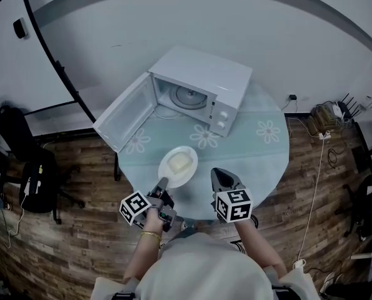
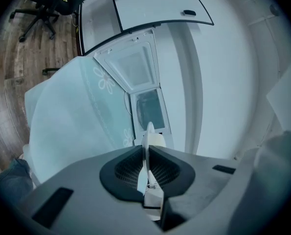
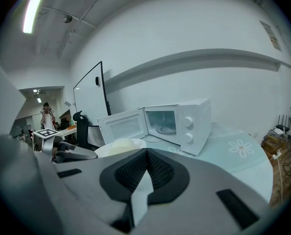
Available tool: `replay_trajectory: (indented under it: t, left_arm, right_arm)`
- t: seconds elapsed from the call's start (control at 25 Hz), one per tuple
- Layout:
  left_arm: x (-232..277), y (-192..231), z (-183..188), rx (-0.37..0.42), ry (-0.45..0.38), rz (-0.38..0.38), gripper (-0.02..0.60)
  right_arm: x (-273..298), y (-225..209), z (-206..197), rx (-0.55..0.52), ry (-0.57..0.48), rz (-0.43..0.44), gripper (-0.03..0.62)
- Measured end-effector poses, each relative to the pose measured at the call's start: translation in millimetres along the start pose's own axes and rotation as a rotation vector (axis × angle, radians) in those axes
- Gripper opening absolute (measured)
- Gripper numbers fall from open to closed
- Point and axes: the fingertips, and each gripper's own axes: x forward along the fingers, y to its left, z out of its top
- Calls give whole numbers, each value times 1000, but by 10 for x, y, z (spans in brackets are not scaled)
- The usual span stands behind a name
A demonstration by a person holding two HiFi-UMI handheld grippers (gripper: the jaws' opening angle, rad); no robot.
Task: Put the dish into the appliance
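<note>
Dish [image 1: 177, 165] gripped, not yet inside the microwave [image 1: 201, 83].
Pinched at the rim in the left gripper [image 1: 162, 184] over the table [image 1: 261, 149], short of the open door; right gripper [image 1: 221, 175] closed on nothing; carrying in and releasing left.

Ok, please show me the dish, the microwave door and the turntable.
dish [image 1: 191, 171], head view, bare right side of it.
microwave door [image 1: 126, 112], head view, middle of the inner panel.
turntable [image 1: 190, 96], head view, its centre.

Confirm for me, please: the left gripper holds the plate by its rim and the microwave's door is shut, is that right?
Not quite. The door of the microwave stands open, as the head view shows. The left gripper does hold the plate by its rim.
</note>
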Motion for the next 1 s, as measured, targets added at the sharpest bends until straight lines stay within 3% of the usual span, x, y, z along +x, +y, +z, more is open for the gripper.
replay_trajectory:
  t: [0.6, 1.0]
  left_arm:
    - [701, -27, 514, 30, 79, -16, 38]
    - [1181, -25, 702, 23, 93, -14, 38]
  right_arm:
    - [647, -186, 154, 23, 8, -67, 5]
    - [923, -254, 217, 14, 32, -42, 5]
